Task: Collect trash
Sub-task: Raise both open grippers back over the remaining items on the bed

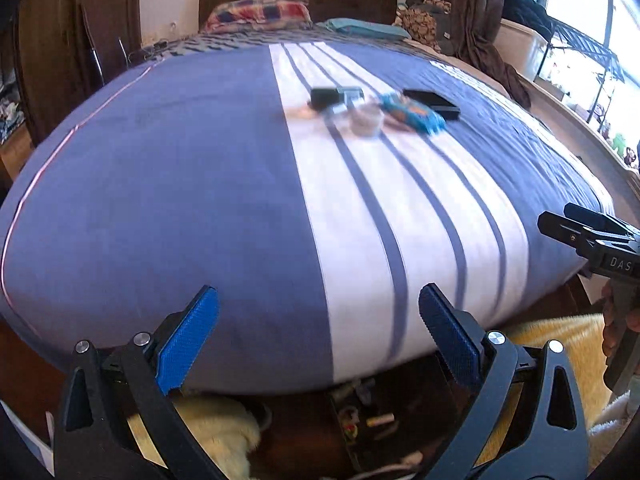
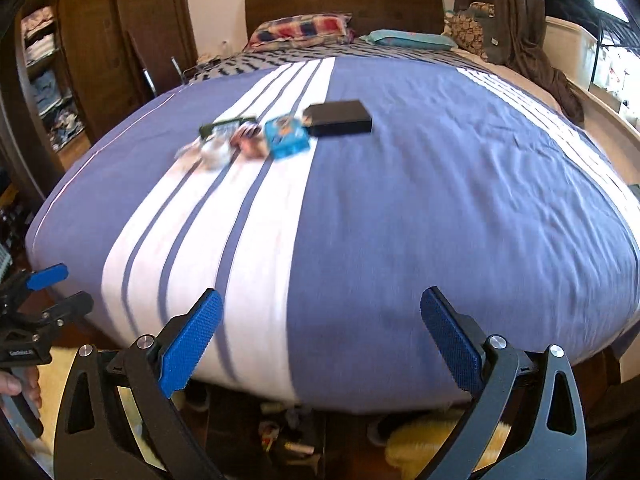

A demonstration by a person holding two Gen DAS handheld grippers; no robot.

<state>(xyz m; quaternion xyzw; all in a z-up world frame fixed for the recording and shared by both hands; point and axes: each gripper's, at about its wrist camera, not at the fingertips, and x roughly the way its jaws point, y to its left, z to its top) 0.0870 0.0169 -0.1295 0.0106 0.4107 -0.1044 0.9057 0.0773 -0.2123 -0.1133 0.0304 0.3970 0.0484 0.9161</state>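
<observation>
A small heap of trash lies on the middle of the blue and white striped bed (image 1: 200,200): a blue snack wrapper (image 1: 414,114) (image 2: 286,136), a clear plastic cup (image 1: 366,120) (image 2: 216,150), a dark green packet (image 1: 328,96) (image 2: 226,124) and a pink striped wrapper (image 2: 250,140). A flat black box (image 1: 432,102) (image 2: 340,118) rests just right of the heap. My left gripper (image 1: 318,292) (image 2: 60,288) hovers open and empty over the bed's near edge, far short of the heap. Beside it, my right gripper (image 2: 320,294) (image 1: 568,220) is likewise open and empty.
A checked pillow (image 2: 300,30) and a teal pillow (image 2: 412,38) lie by the dark headboard (image 2: 344,2). Under the bed's foot are an open box of small items (image 1: 368,420) and a yellow fluffy rug (image 1: 560,344). Shelves of clothes (image 2: 44,68) stand at left.
</observation>
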